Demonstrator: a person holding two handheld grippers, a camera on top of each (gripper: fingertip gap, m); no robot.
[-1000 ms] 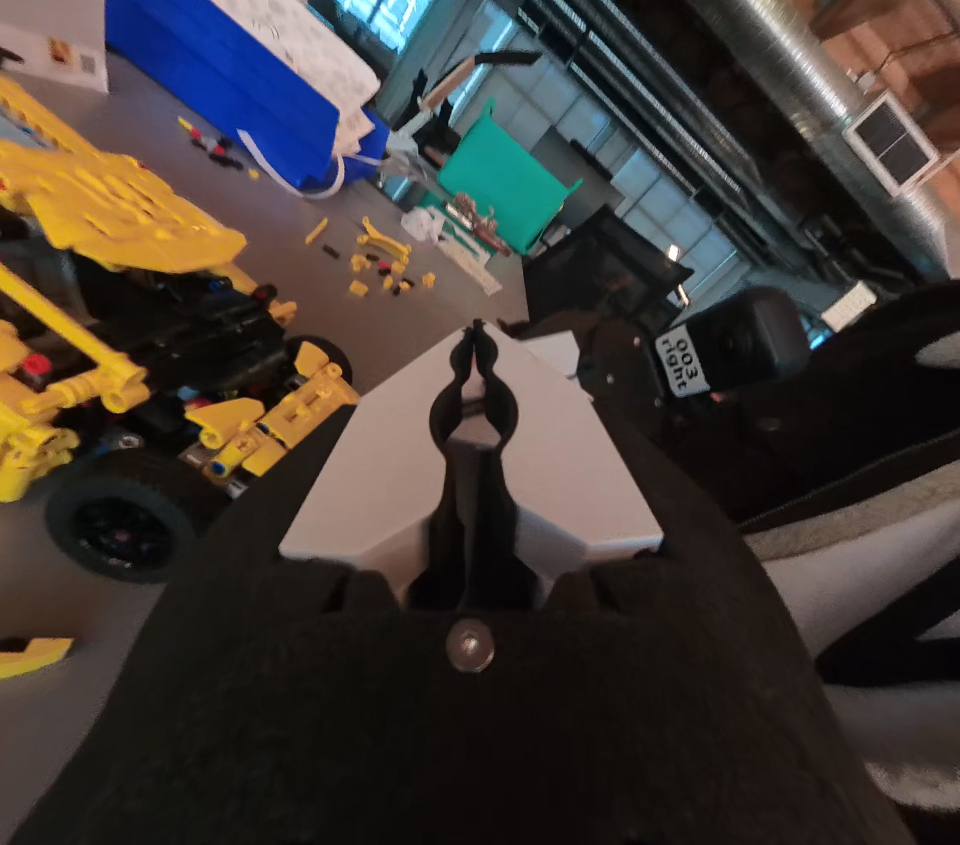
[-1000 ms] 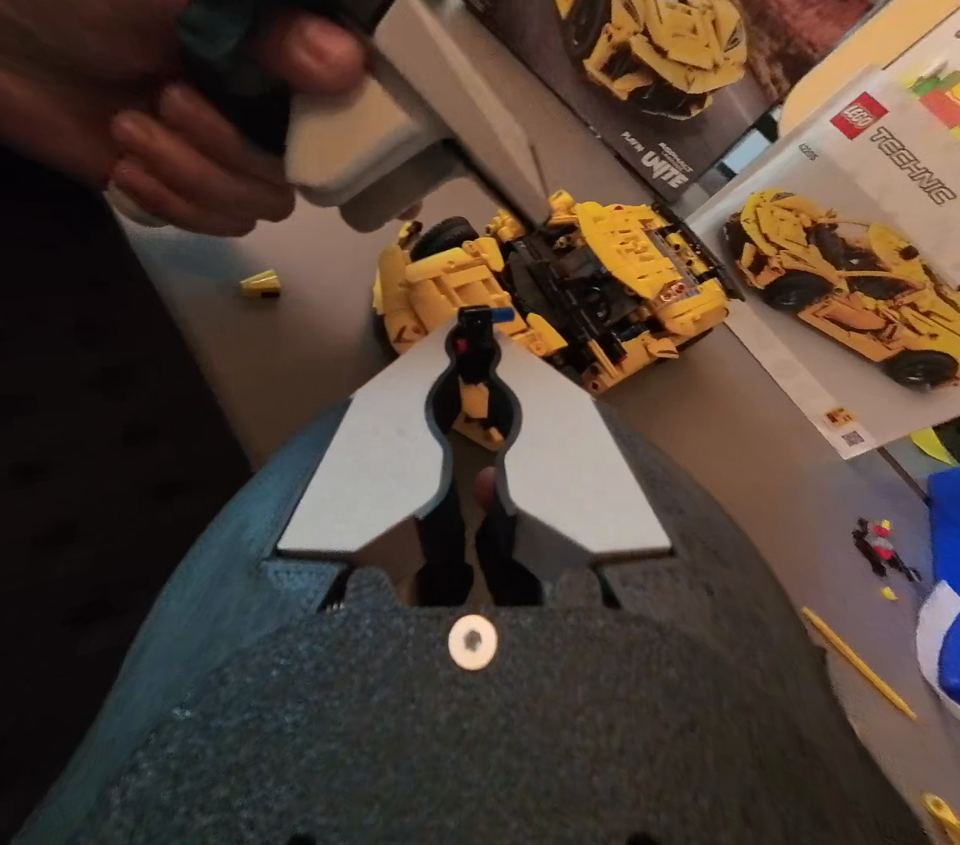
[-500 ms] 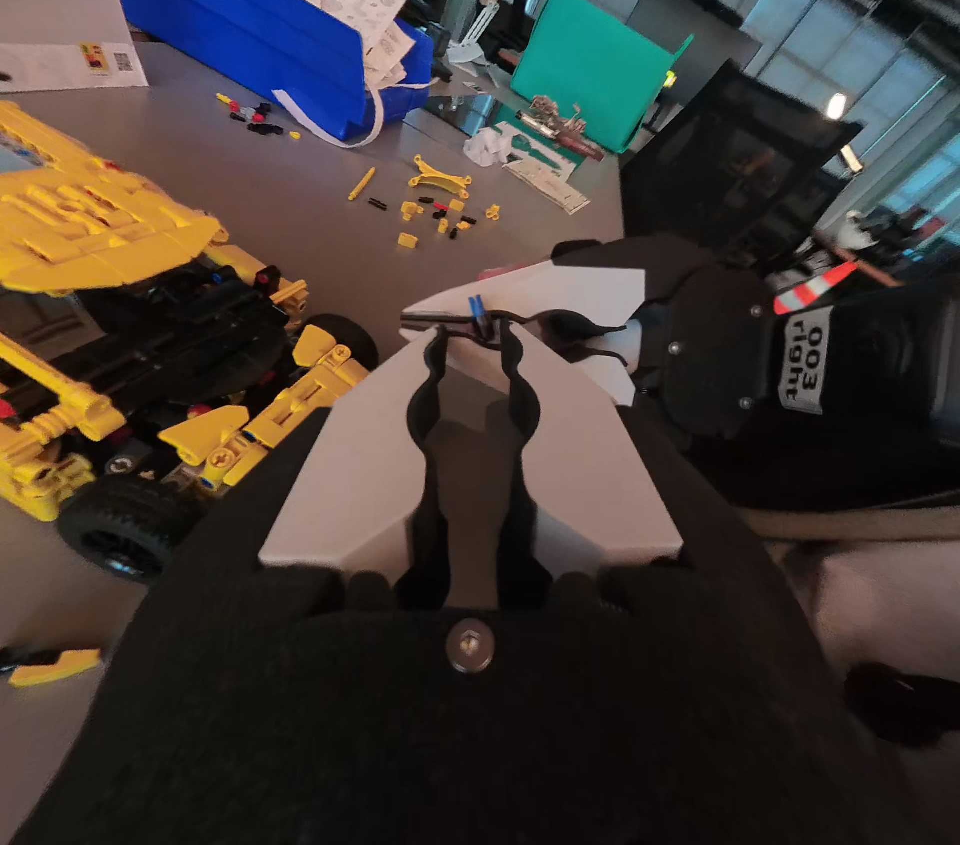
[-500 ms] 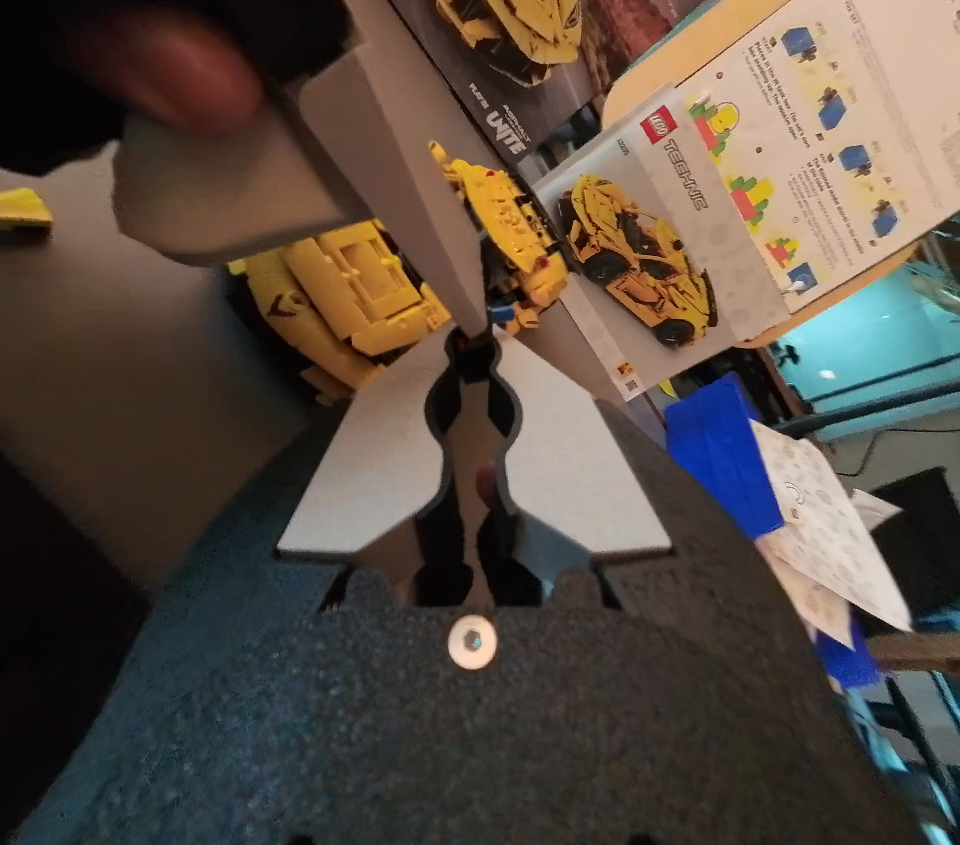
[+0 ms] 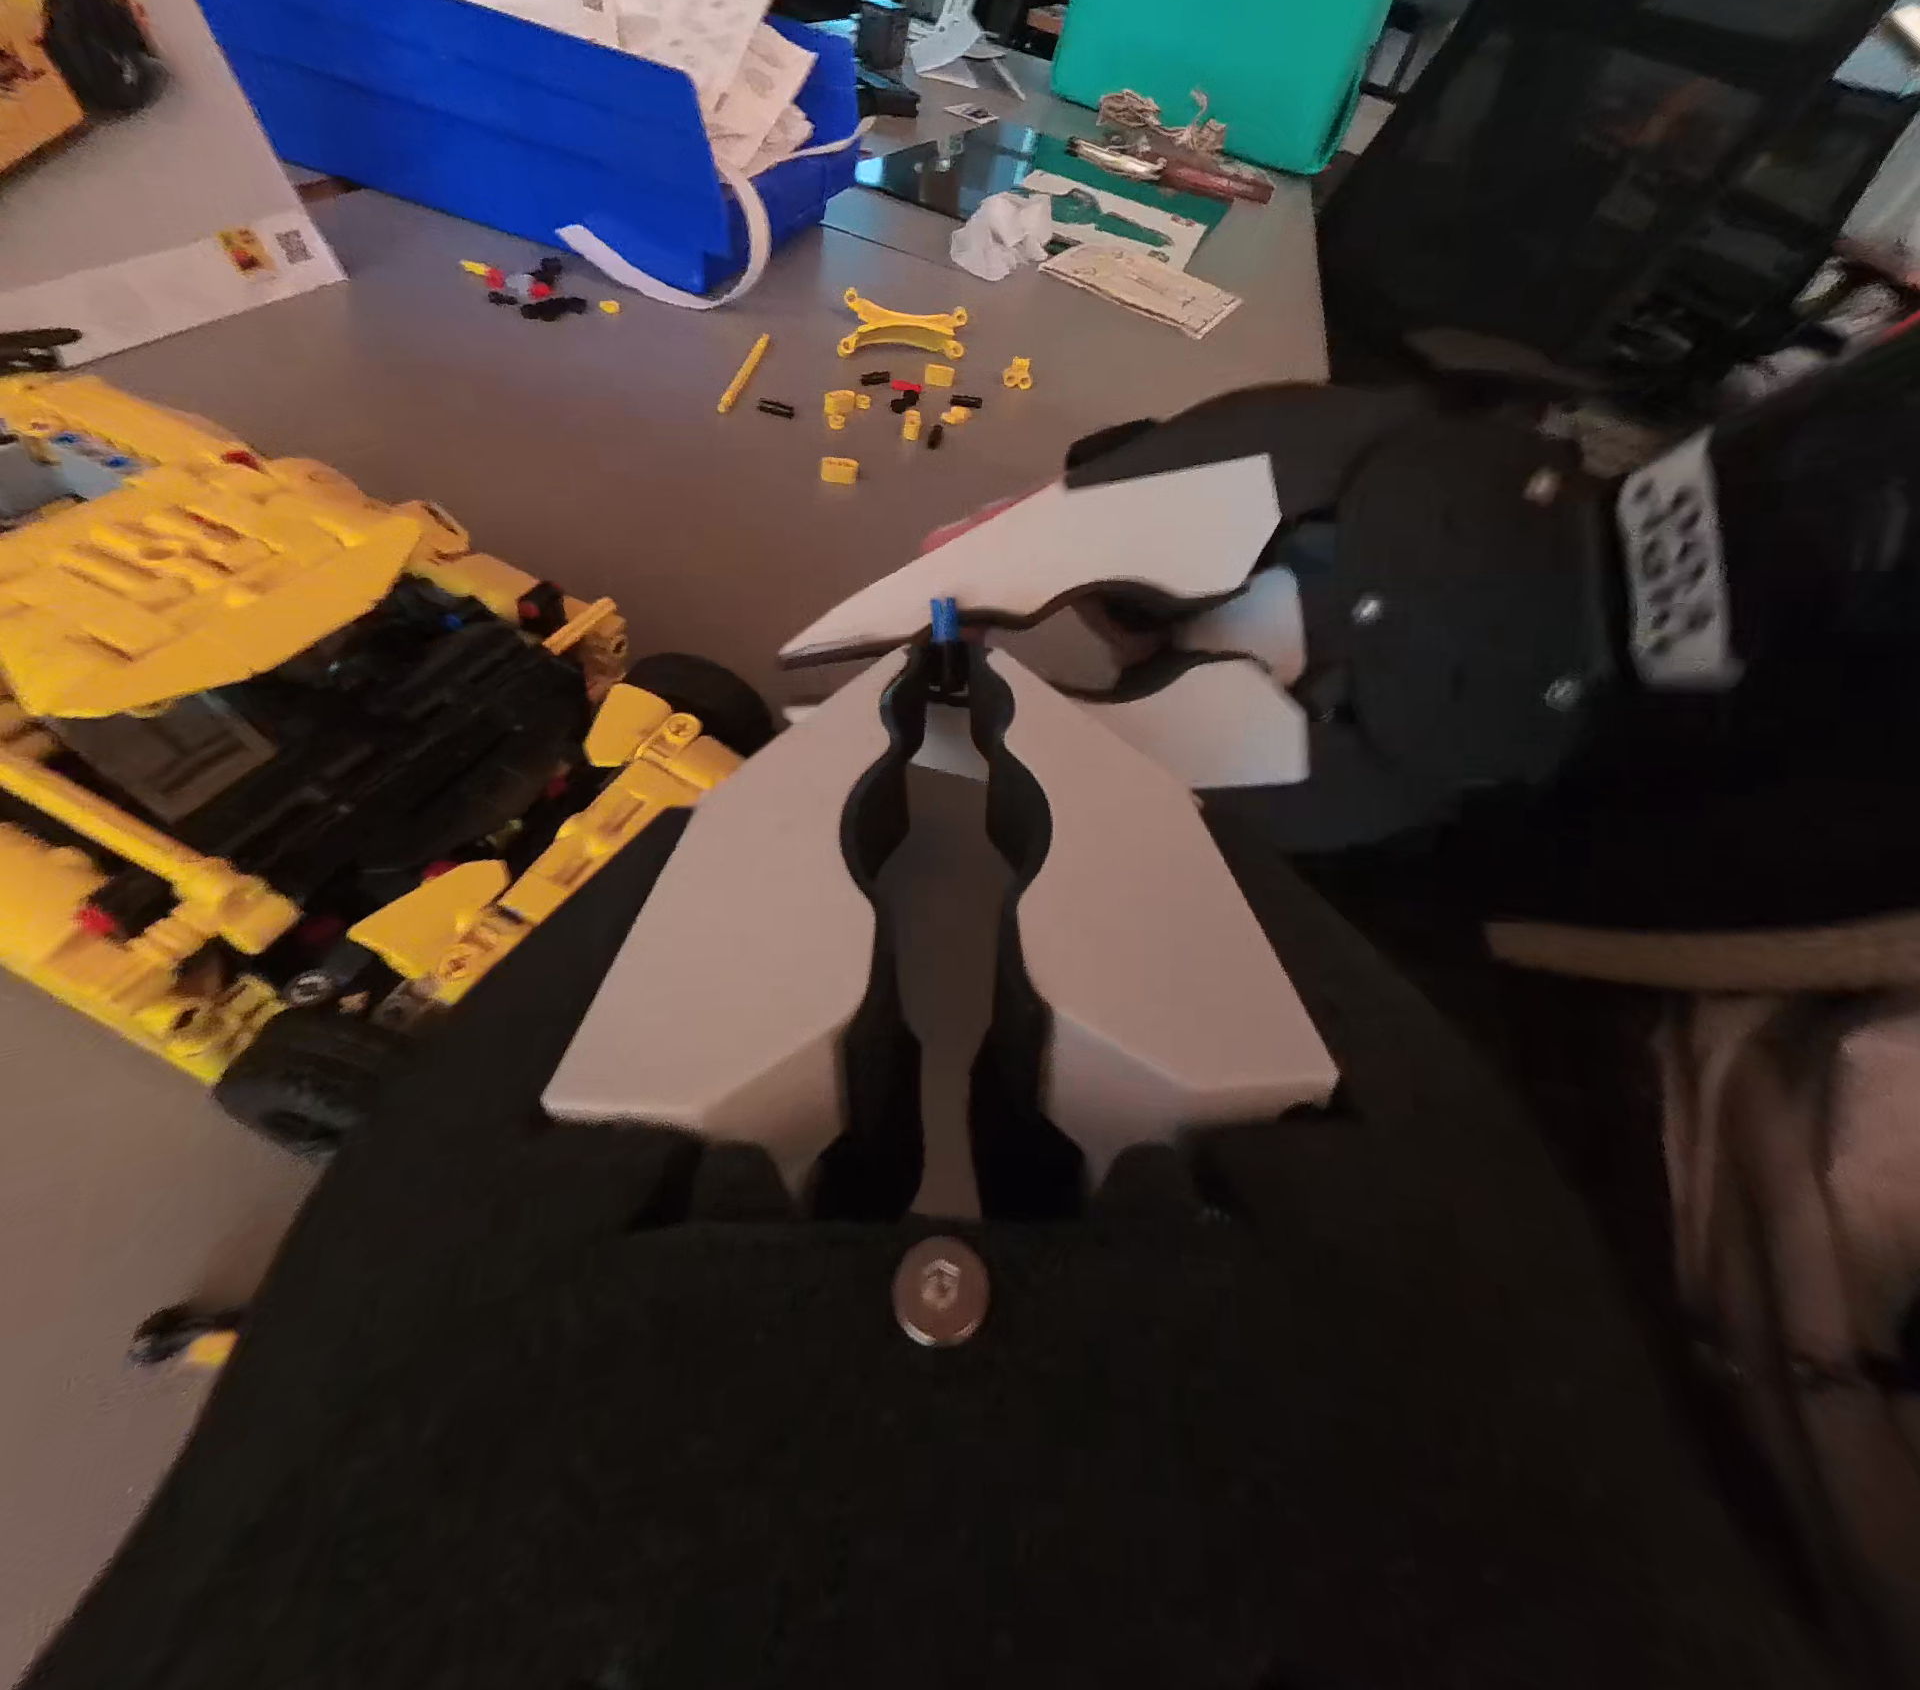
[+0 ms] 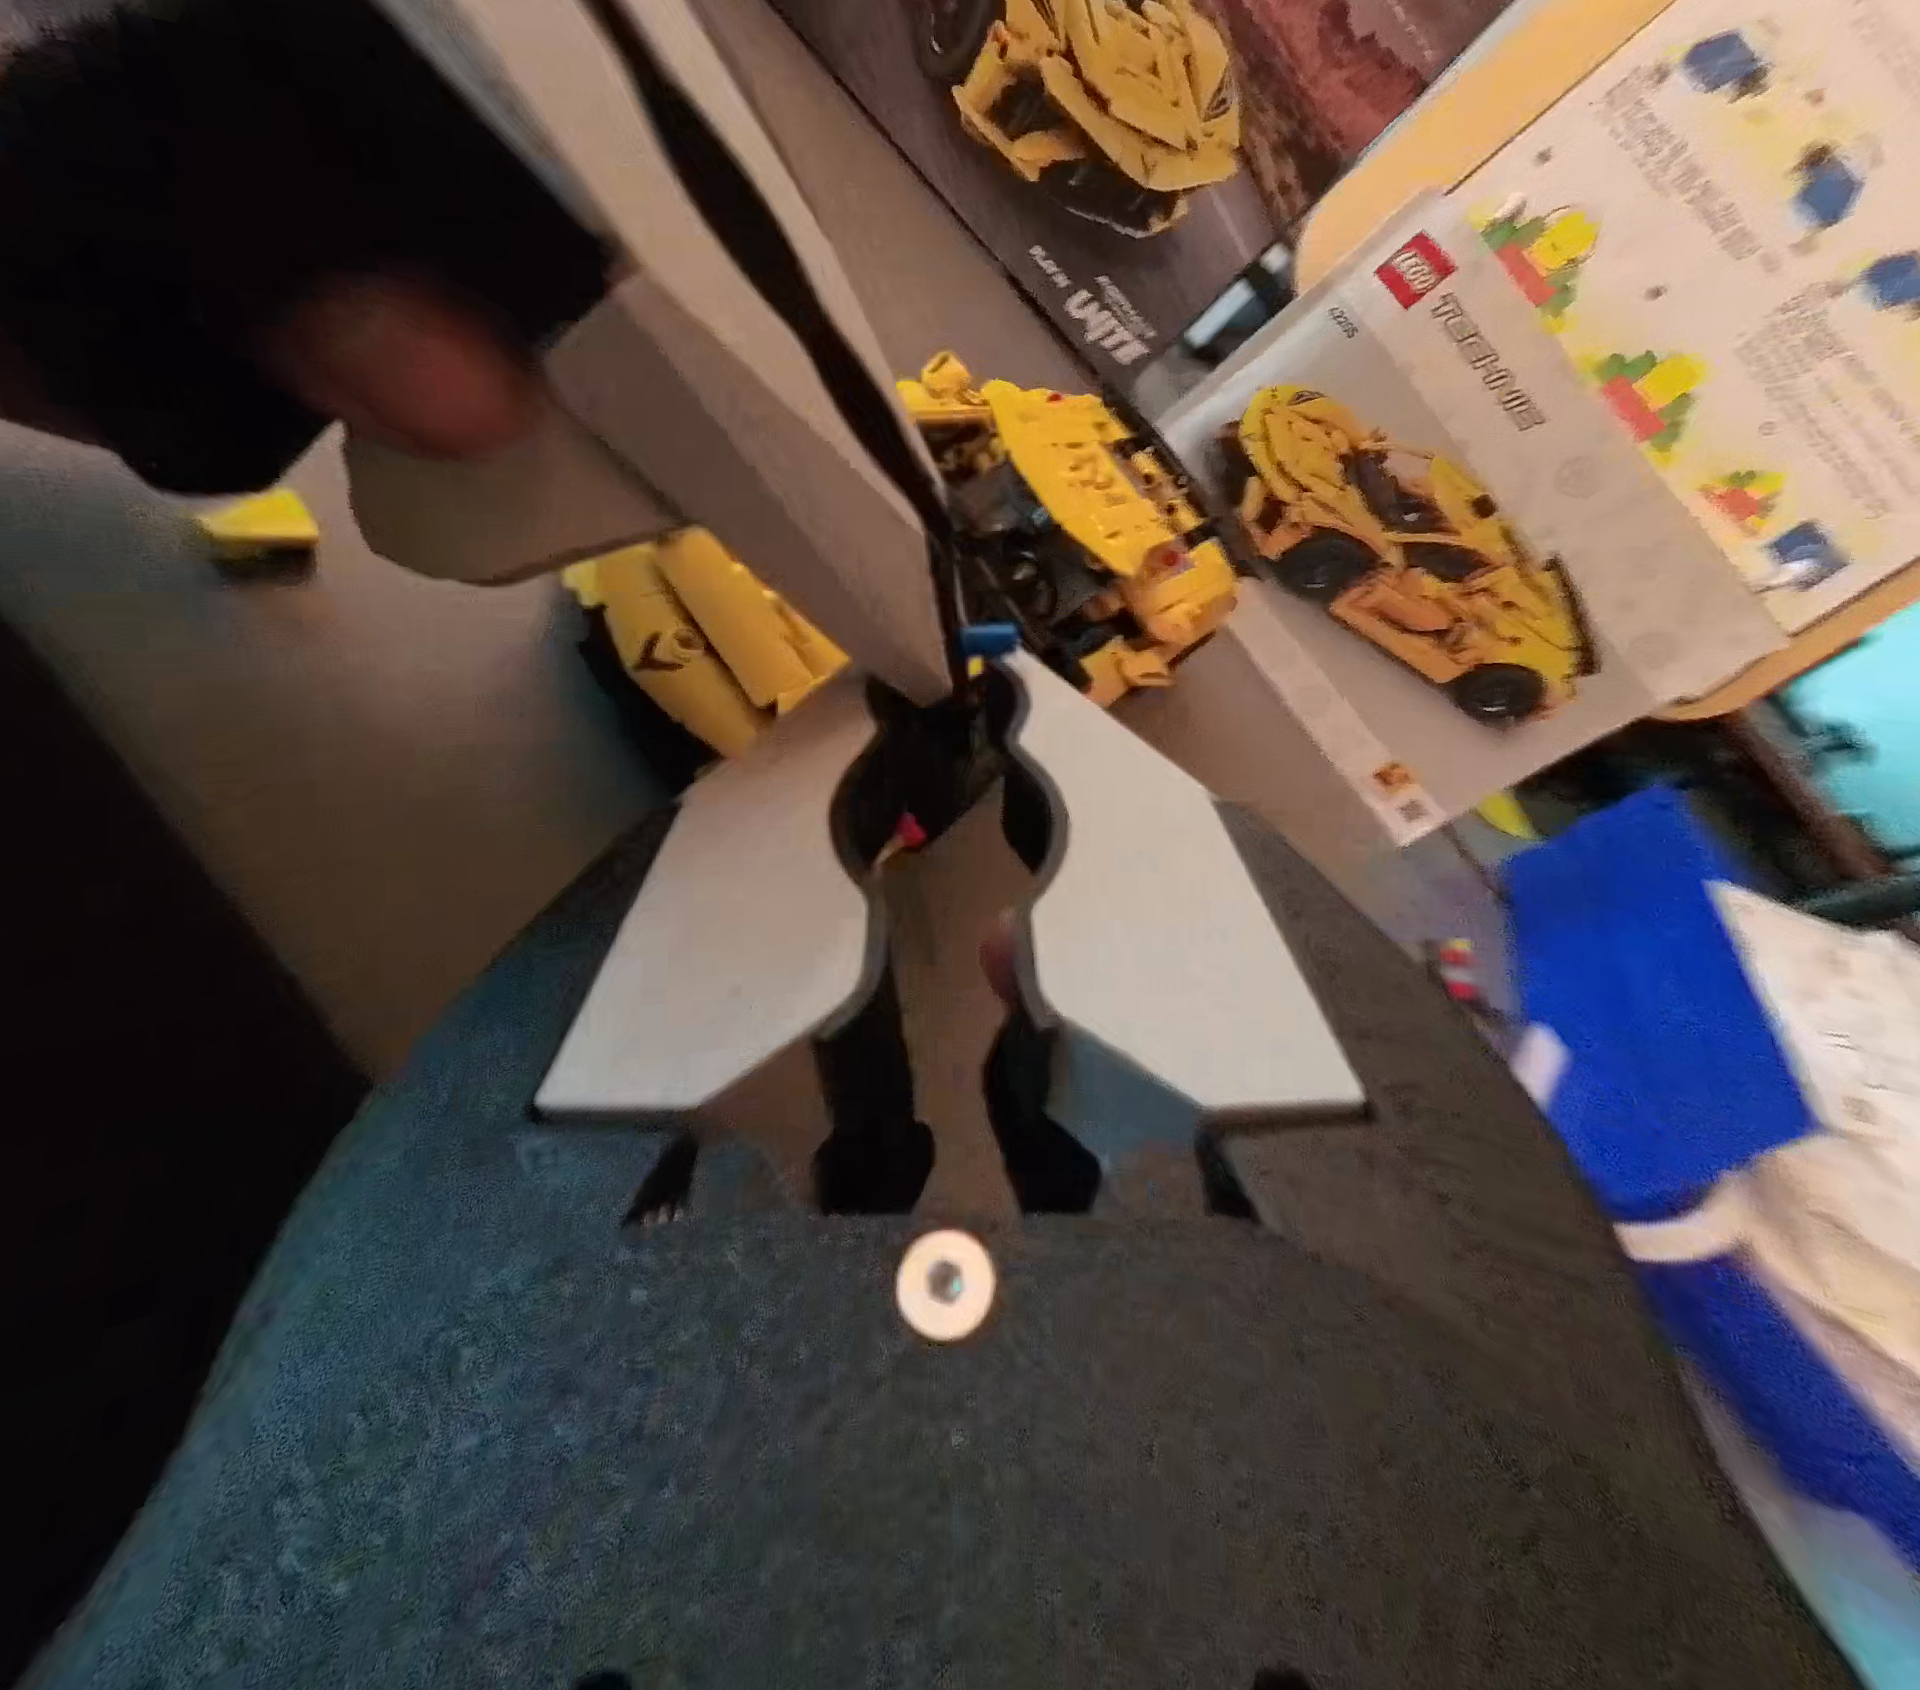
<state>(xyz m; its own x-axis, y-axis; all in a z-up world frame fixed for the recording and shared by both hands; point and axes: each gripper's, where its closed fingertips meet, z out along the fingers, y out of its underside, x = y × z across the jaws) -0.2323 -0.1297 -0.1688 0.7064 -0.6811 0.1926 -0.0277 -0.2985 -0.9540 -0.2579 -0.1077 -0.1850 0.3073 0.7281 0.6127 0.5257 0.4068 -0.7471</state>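
Blue and black, a small pin (image 5: 943,638) sits pinched between the tips of both nearly closed grippers: the left gripper (image 5: 943,676) now meets the right gripper (image 5: 914,638) tip to tip, having closed since half a second ago. Beside them stands the yellow brick car (image 5: 260,705); a printed box (image 6: 1091,30) and booklet (image 6: 1455,497) bear lettering.

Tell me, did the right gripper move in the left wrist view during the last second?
Yes. The right gripper has come in from the right and now meets the left gripper tip to tip; the loose yellow pieces lie beyond it.
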